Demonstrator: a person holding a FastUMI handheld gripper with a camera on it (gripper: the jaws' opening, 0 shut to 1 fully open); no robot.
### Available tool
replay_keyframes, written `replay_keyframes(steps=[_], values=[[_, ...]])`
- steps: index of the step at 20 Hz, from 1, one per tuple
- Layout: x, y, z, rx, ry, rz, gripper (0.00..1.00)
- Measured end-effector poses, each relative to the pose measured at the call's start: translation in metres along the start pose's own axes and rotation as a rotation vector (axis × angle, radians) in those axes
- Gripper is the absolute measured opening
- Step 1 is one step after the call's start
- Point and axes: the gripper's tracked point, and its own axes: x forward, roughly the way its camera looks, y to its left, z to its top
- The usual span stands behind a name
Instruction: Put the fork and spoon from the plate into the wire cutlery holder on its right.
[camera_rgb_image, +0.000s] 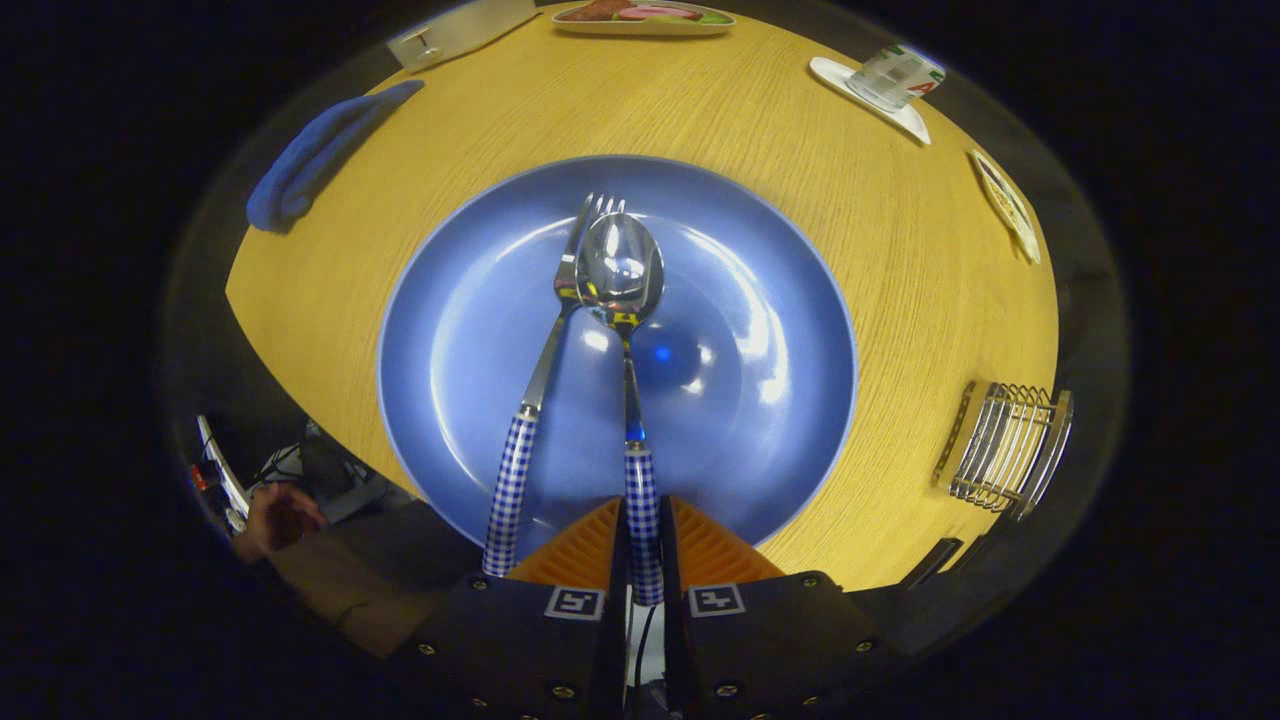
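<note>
A big blue plate (480, 330) lies on the round wooden table just ahead of my fingers. A spoon (622, 270) with a blue-and-white checked handle points away from me, its bowl over the plate's middle. My gripper (643, 530) is shut on the spoon's checked handle, both fingers pressing its sides. A fork (545, 360) with the same checked handle lies on the plate just left of the spoon, its tines beside the spoon's bowl. The wire cutlery holder (1005, 448) stands on the table to the plate's right, near the table edge.
A folded blue cloth (320, 155) lies at the far left of the table. Beyond the plate sit a dish of food (645, 17), a white saucer with a small carton (893, 80) and a small patterned dish (1008, 205). A person's hand (275, 520) shows below the table's left edge.
</note>
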Motion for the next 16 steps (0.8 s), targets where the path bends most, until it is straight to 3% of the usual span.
replay_keyframes(steps=[1,5,11,13,16], values=[[-0.006,-0.011,-0.001,-0.041,0.024,-0.023,0.01],[-0.022,-0.019,-0.010,-0.073,0.047,0.044,0.01],[-0.089,-0.080,-0.035,-0.231,0.099,-0.045,0.01],[-0.108,-0.115,-0.043,-0.293,0.104,-0.121,0.01],[-0.132,-0.161,-0.068,-0.280,0.155,-0.186,0.01]])
